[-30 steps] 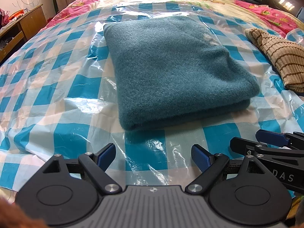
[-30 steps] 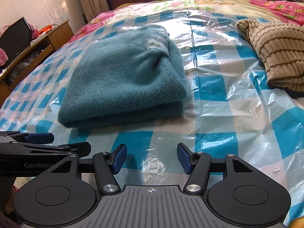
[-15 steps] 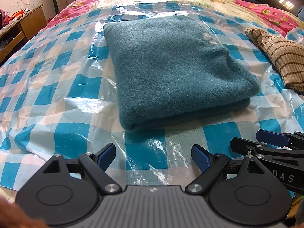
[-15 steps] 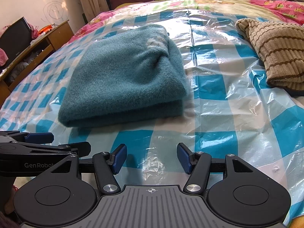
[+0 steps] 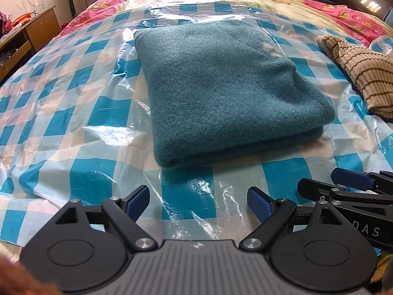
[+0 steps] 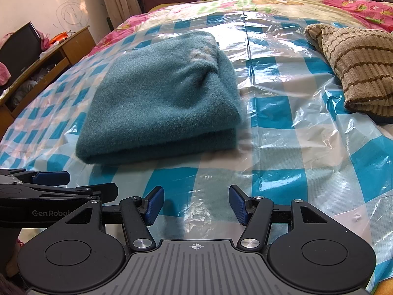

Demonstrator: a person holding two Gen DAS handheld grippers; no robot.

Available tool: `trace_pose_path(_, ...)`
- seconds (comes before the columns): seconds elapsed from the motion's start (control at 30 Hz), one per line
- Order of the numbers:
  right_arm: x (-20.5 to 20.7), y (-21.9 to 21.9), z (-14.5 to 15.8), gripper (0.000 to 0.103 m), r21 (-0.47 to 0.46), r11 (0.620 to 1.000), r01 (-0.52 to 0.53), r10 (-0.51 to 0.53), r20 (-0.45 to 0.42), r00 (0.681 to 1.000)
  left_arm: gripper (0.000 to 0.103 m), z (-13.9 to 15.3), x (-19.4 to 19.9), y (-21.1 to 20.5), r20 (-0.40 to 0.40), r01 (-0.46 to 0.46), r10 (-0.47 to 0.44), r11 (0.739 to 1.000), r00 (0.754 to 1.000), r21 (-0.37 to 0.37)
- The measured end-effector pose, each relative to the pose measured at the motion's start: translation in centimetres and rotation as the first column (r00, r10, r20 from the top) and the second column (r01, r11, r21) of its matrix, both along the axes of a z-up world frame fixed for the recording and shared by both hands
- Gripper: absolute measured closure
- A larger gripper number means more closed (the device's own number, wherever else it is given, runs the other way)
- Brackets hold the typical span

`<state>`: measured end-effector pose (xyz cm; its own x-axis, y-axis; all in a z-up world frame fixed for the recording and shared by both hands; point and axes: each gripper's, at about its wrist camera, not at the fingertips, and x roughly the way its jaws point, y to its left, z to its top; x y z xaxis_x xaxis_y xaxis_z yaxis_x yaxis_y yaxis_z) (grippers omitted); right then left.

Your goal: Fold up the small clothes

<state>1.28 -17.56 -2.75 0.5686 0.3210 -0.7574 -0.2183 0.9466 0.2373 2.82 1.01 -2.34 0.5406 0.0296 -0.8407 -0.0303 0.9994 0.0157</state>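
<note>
A teal fleece garment (image 5: 221,88) lies folded into a thick rectangle on the blue-and-white checked plastic sheet (image 5: 73,113); it also shows in the right wrist view (image 6: 159,103). My left gripper (image 5: 198,202) is open and empty, low over the sheet just in front of the garment's near edge. My right gripper (image 6: 196,205) is open and empty, beside it on the right, also short of the garment. Each gripper shows at the edge of the other's view: the right one (image 5: 348,184), the left one (image 6: 49,179).
A tan knit garment with brown stripes (image 5: 363,73) lies folded at the right, also in the right wrist view (image 6: 356,61). A wooden desk (image 6: 36,64) stands left of the bed. Pink floral bedding (image 5: 348,17) lies beyond the sheet.
</note>
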Motion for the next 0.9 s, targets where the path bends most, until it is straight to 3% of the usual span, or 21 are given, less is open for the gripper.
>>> trace_pose_path(0.9, -0.12, -0.01, -0.01, 0.041, 0.002, 1.000, -0.001, 0.001, 0.001, 1.000, 0.012, 0.24, -0.20, 0.00, 0.014, -0.008, 0.008, 1.000, 1.000, 0.001)
